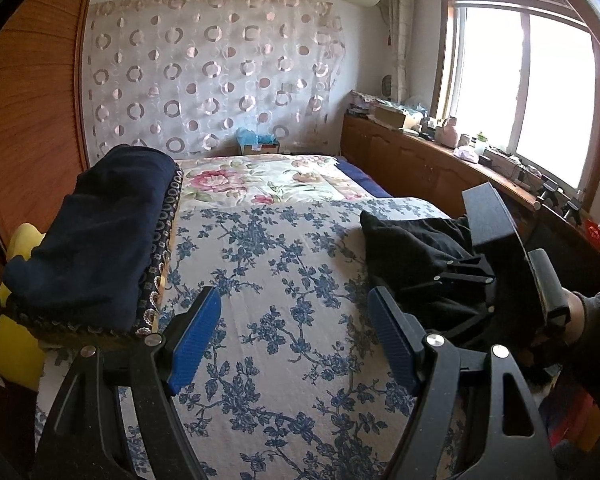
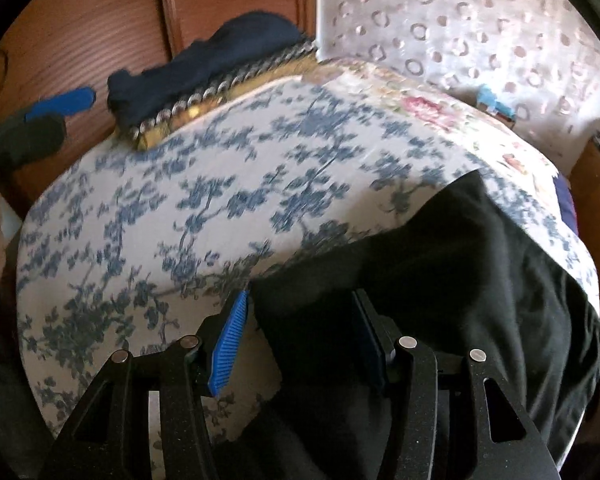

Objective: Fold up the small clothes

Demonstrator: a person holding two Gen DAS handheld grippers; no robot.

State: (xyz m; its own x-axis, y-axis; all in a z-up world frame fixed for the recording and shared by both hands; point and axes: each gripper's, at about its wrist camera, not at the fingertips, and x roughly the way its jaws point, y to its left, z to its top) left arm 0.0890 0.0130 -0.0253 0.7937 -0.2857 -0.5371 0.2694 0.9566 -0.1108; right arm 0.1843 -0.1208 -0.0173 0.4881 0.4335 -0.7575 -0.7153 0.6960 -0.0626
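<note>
A black garment (image 2: 440,264) lies crumpled at the right side of the bed, on a sheet with blue flowers (image 2: 180,200). My right gripper (image 2: 300,340) stands open over the garment's near edge. Black cloth lies between its fingers, and the left blue pad (image 2: 228,344) shows bare, a little off the cloth. In the left wrist view the garment (image 1: 412,248) sits beside the right gripper's body (image 1: 488,216), whose fingertips are hidden in the cloth. My left gripper (image 1: 294,338) hovers open over the bare sheet (image 1: 280,248), holding nothing. It also shows at the right wrist view's left edge (image 2: 56,118).
A folded navy pile (image 1: 100,232) rests on a trimmed cushion at the bed's left edge, with something yellow (image 1: 16,320) beneath it. A wooden wardrobe (image 1: 32,120) stands left. A low cabinet (image 1: 420,160) with clutter runs under the window on the right. A floral quilt (image 1: 252,180) covers the bed's far end.
</note>
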